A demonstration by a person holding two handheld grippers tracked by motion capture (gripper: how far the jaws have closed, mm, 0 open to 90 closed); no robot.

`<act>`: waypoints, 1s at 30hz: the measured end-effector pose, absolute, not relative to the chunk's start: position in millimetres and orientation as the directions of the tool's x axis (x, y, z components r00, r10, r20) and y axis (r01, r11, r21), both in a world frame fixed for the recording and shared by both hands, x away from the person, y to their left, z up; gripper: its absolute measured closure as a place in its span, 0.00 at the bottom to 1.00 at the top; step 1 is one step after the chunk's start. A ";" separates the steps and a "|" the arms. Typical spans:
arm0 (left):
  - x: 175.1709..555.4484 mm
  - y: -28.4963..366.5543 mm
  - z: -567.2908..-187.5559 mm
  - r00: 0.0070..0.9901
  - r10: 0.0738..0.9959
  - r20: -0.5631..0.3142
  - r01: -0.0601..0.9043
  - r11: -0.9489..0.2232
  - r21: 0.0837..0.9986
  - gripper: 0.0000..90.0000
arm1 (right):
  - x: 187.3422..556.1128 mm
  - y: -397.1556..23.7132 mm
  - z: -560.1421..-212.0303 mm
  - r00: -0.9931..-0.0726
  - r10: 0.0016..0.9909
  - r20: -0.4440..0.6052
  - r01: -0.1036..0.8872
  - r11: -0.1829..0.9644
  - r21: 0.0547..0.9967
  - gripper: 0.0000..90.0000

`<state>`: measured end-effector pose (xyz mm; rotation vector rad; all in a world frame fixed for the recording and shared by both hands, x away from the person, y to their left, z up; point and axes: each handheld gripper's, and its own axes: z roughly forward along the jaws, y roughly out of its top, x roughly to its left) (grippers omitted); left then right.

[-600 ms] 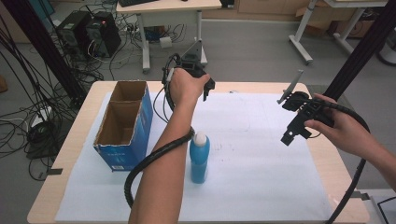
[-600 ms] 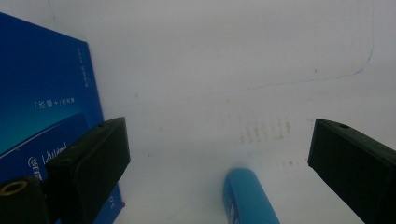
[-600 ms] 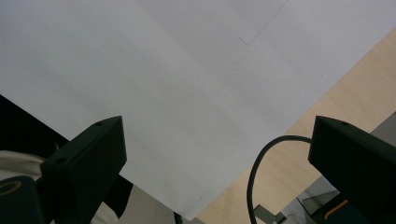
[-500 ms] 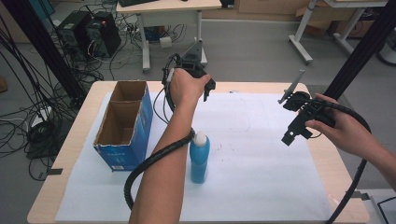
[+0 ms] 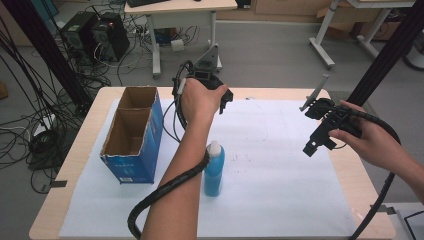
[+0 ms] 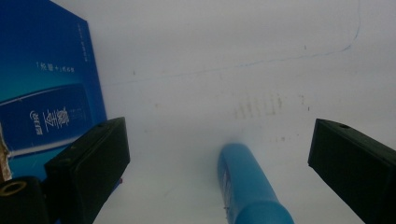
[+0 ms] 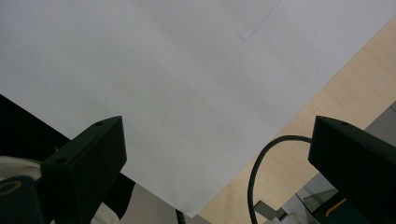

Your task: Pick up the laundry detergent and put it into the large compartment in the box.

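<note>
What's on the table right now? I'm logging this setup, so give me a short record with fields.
surface: white sheet covering a wooden table
bottle: blue bottle, white cap, upright near the front
box: blue cardboard box, open top, two compartments, left of the bottle
left gripper: jaws open, above the bottle, nothing held
right gripper: jaws open, over the sheet's right side, nothing held
contact: neither gripper touches bottle or box

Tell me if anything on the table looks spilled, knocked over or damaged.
Nothing stands out. The blue bottle stands upright on the white sheet, cap on, beside the open blue box, which also sits upright. The sheet has only faint pen marks and smudges, with no spill on it.
</note>
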<state>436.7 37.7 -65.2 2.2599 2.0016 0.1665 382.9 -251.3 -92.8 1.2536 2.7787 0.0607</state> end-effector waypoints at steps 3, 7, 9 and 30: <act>427.3 37.6 -63.1 0.119 0.993 0.001 0.979 -0.117 0.167 0.06 | 380.6 -250.9 -92.5 -0.657 0.751 -0.069 0.747 0.660 0.076 0.05; 416.9 40.1 -62.4 0.116 0.993 -0.008 0.979 -0.113 0.169 0.06 | 375.1 -247.4 -91.9 -0.660 0.747 -0.076 0.744 0.664 0.075 0.05; 415.3 40.3 -62.2 0.119 0.993 -0.007 0.979 -0.116 0.167 0.06 | 373.9 -246.2 -91.4 -0.661 0.747 -0.078 0.743 0.665 0.073 0.05; 376.5 33.6 -54.8 0.130 0.991 -0.017 0.977 -0.125 0.174 0.06 | 345.8 -240.9 -81.9 -0.675 0.731 -0.100 0.725 0.682 0.092 0.05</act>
